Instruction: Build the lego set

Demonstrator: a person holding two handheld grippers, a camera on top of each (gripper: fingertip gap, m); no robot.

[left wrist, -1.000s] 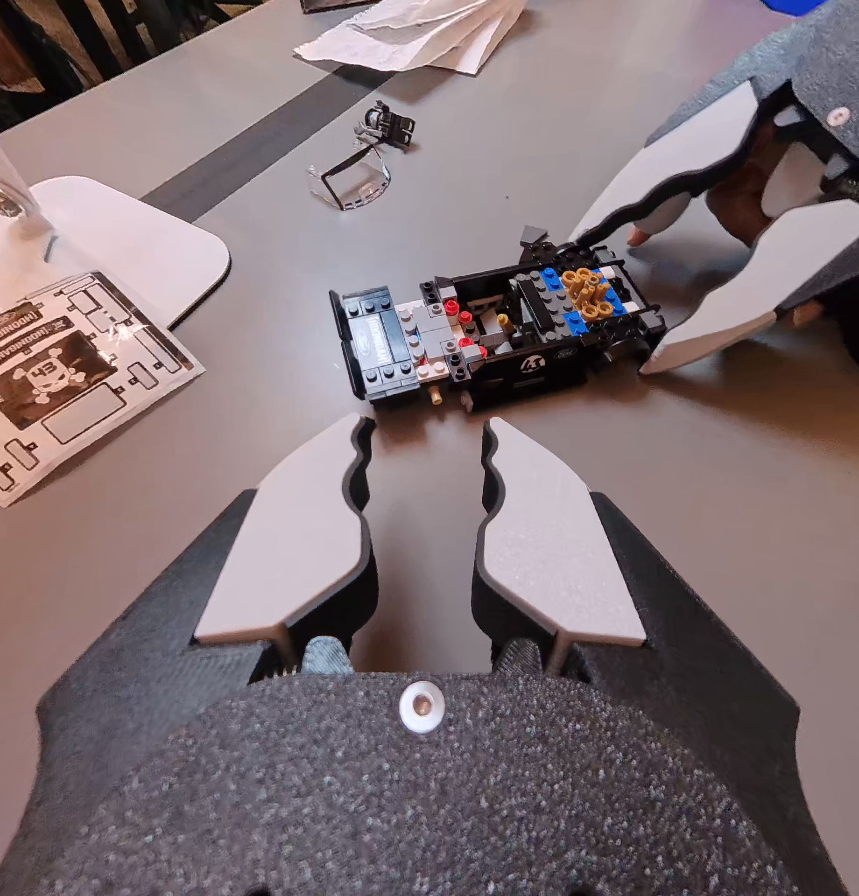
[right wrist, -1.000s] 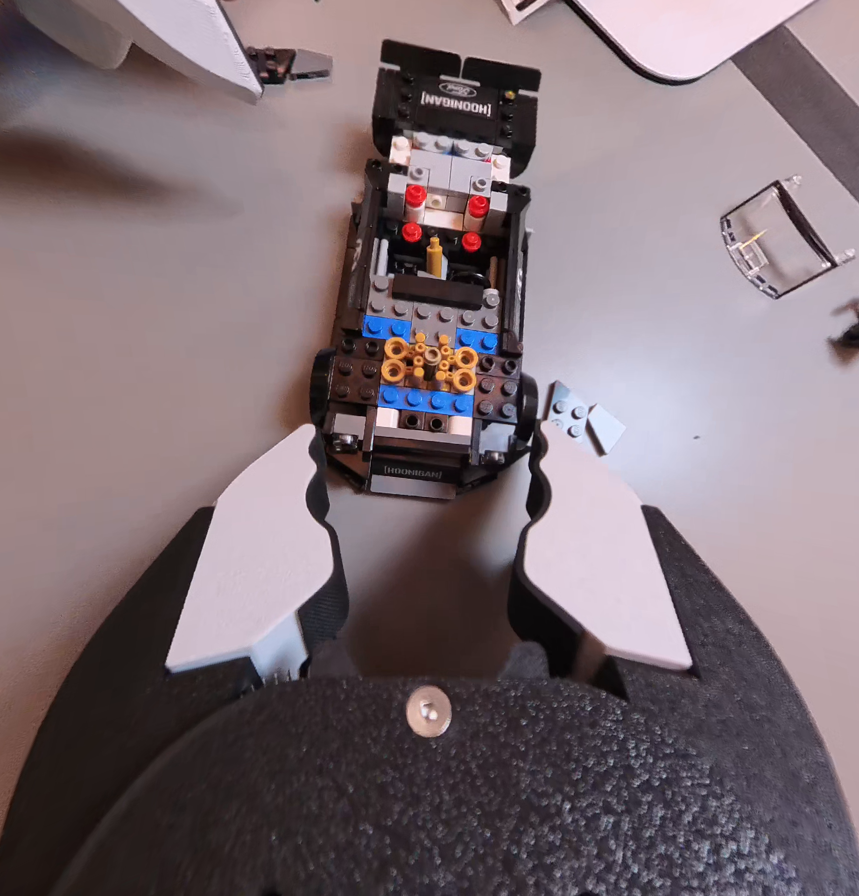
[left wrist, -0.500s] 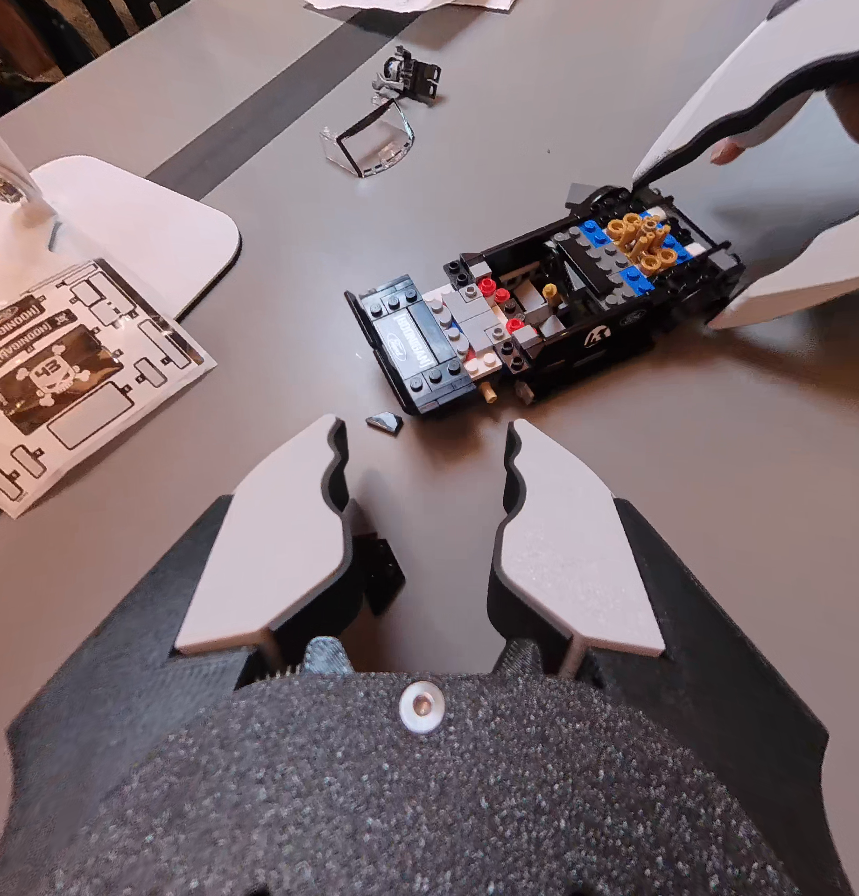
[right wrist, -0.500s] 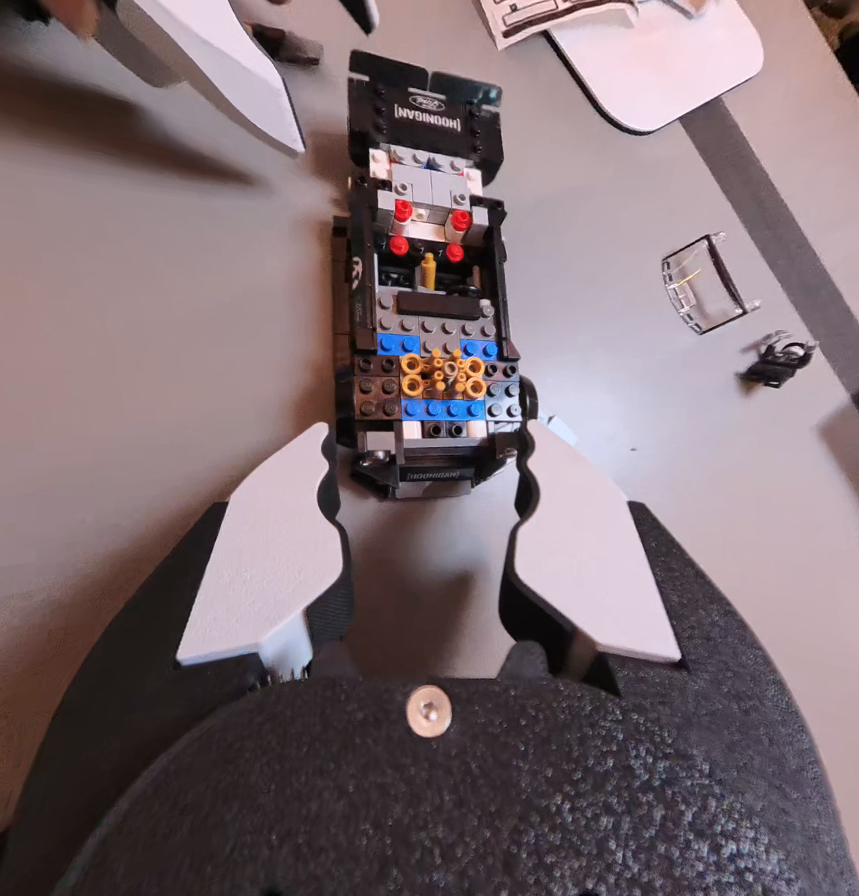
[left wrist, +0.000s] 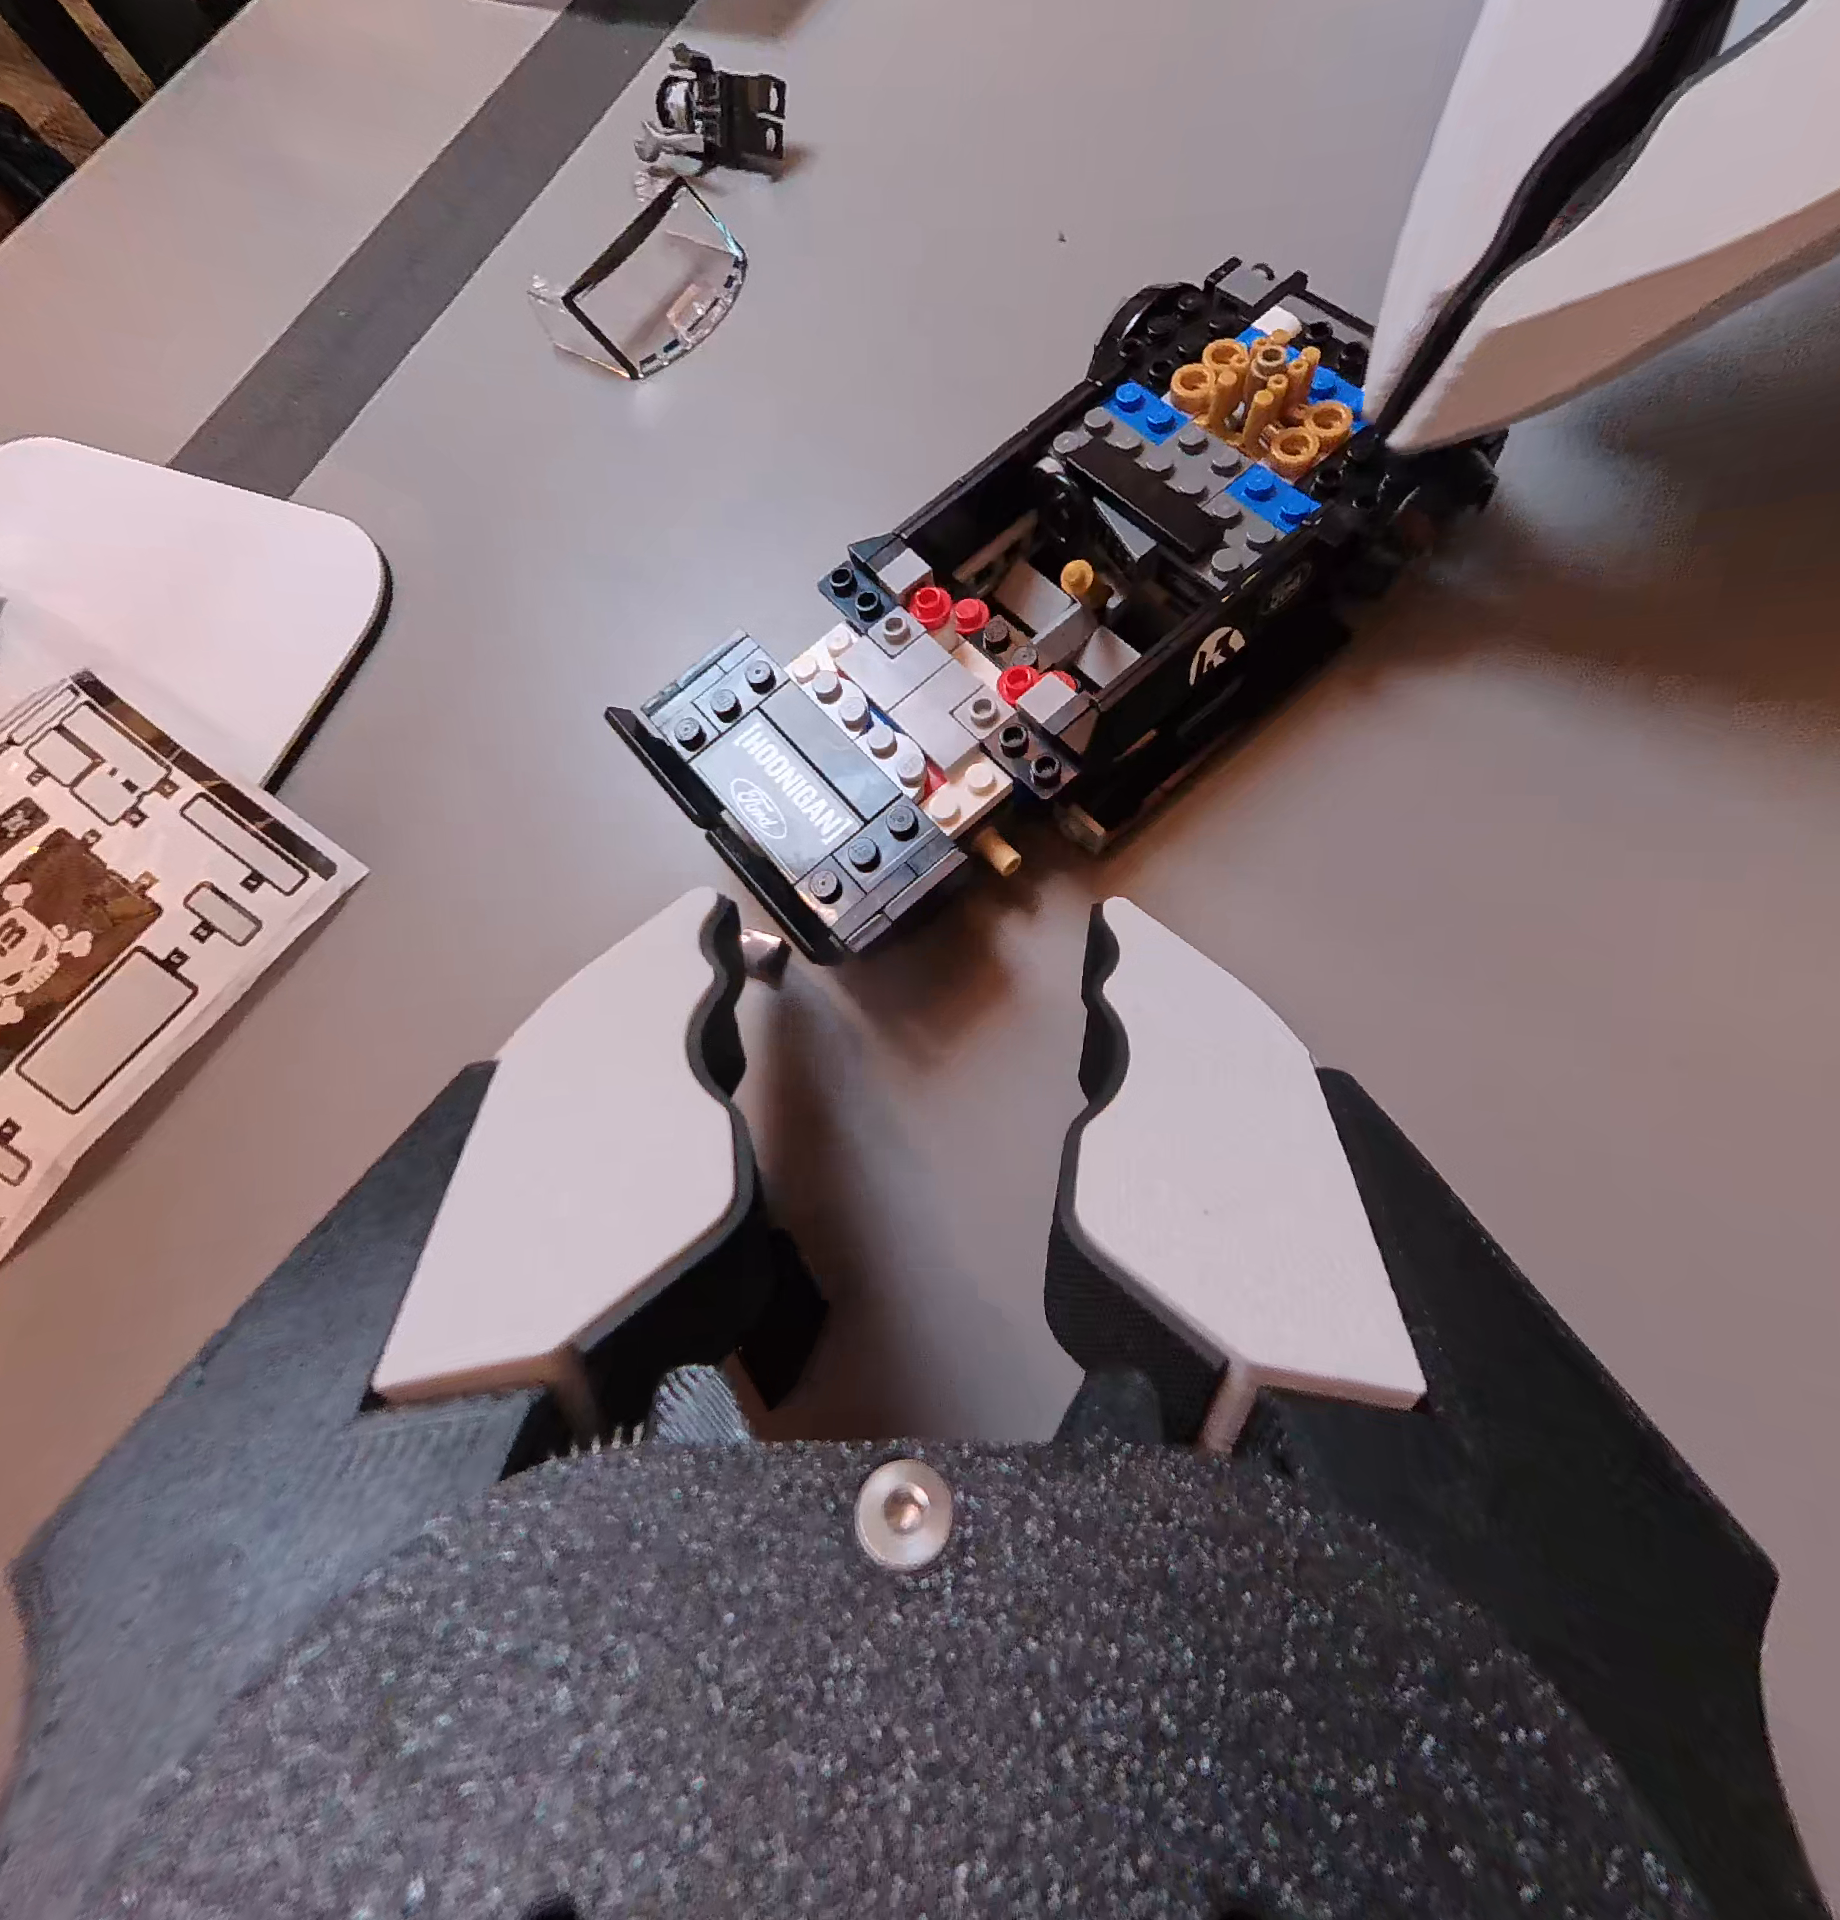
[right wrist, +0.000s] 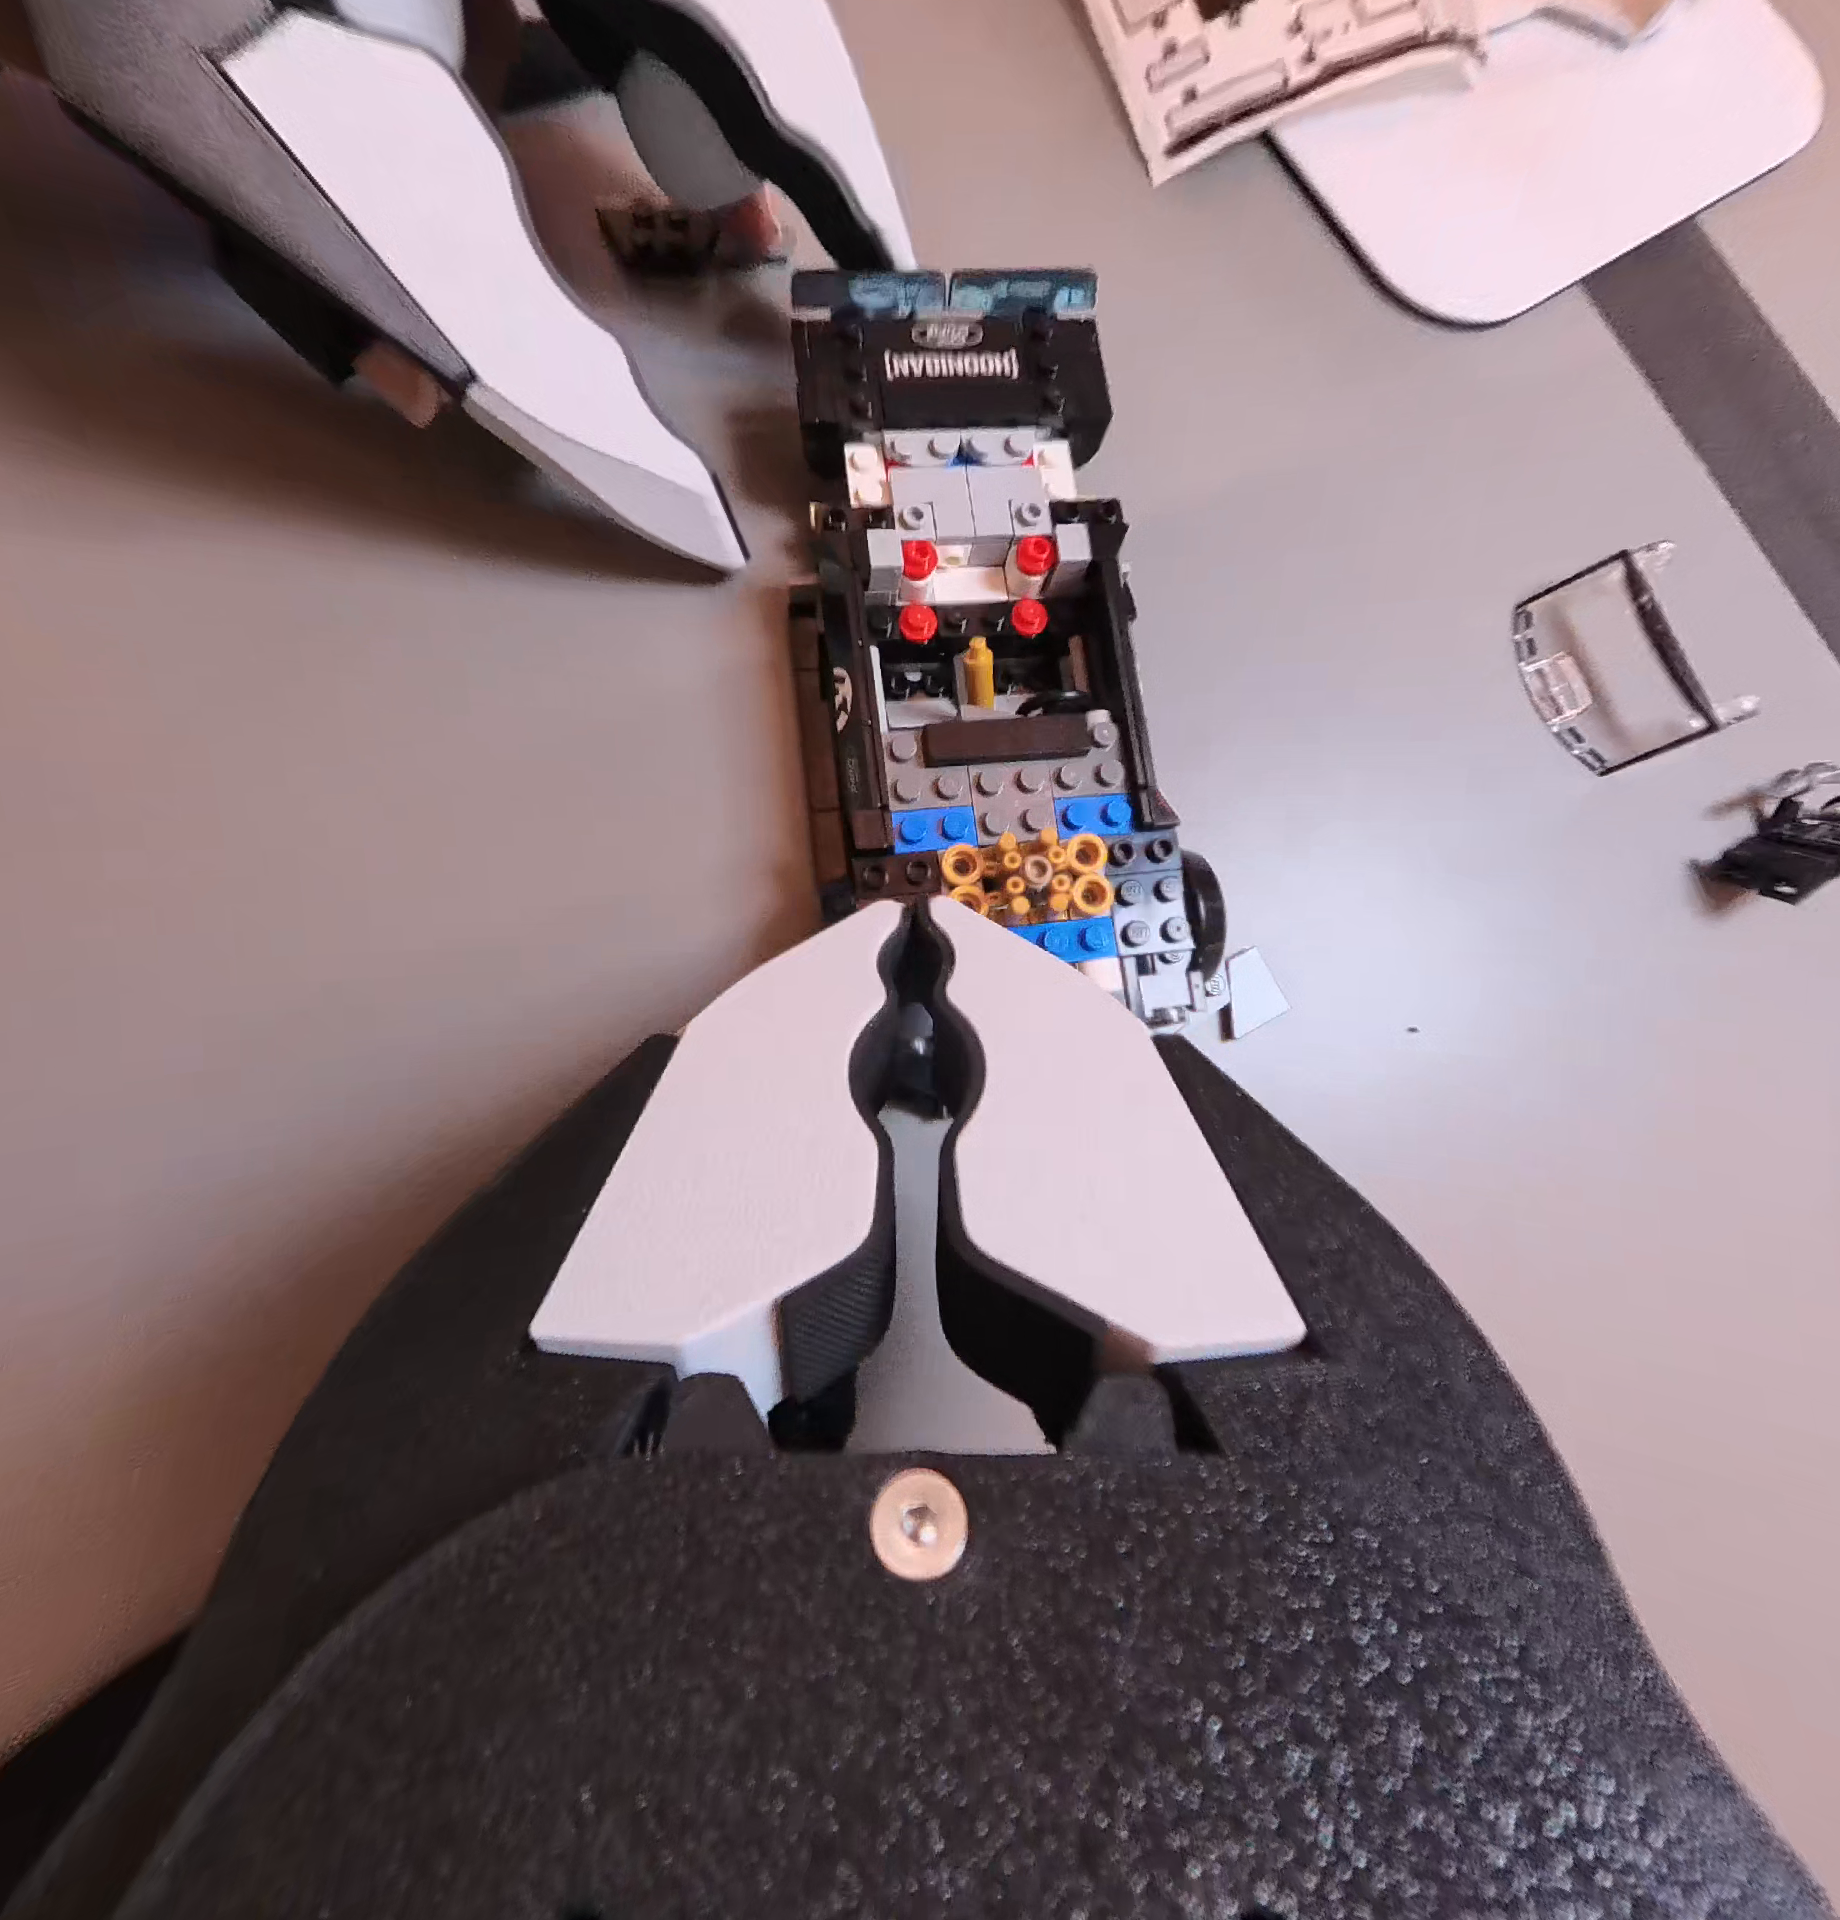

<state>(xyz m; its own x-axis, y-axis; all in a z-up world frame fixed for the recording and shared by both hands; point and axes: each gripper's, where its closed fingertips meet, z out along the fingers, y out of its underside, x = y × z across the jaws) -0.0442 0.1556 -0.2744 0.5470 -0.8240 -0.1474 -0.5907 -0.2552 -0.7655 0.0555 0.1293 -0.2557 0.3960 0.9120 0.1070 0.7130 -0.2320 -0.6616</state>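
The part-built black Lego car lies on the grey table, its rear toward my left gripper; it also shows in the right wrist view. My left gripper is open and empty, just short of the car's rear, and shows at the upper left of the right wrist view. A small black piece lies beside its left fingertip. My right gripper is shut, its tips resting on the car's front by the gold engine parts. It shows at the upper right of the left wrist view.
A clear windshield piece and a small black assembly lie off to the side. A grey wedge piece sits by the car's front. A sticker sheet overlaps a white stand base. The clear windshield piece is about 20 cm from both grippers' fingertips. Look for it in the right wrist view too.
My right gripper has closed from wide open and now rests on the car's front. The car has turned a little. My left gripper has opened wider and sits closer to the car's rear.
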